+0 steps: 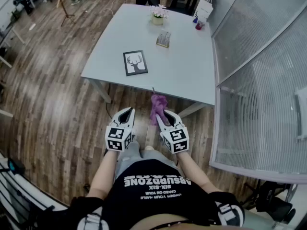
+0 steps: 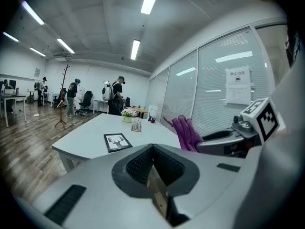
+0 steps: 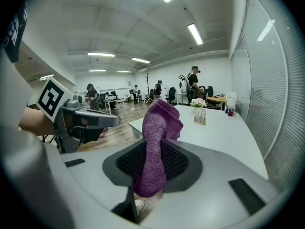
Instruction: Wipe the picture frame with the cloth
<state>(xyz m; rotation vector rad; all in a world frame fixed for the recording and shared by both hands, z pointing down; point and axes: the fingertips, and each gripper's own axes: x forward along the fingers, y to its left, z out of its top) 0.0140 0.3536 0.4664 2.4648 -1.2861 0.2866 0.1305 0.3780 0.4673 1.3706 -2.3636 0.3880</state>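
A black picture frame (image 1: 135,63) with a deer print lies flat near the front left of the white table (image 1: 192,66); the left gripper view shows the frame (image 2: 117,141) ahead on the table (image 2: 90,137). My right gripper (image 1: 161,115) is shut on a purple cloth (image 1: 157,107), which stands up from its jaws (image 3: 159,128). It hangs in the air short of the table's near edge. My left gripper (image 1: 127,111) is beside it, shut with nothing in it (image 2: 152,149). The cloth hides the frame in the right gripper view.
A flower pot (image 1: 158,16), a small stand of sticks (image 1: 163,39) and a red cup (image 1: 199,26) sit toward the table's far end. A glass partition (image 1: 259,80) runs along the right. Wooden floor lies to the left. People (image 2: 114,94) stand far behind.
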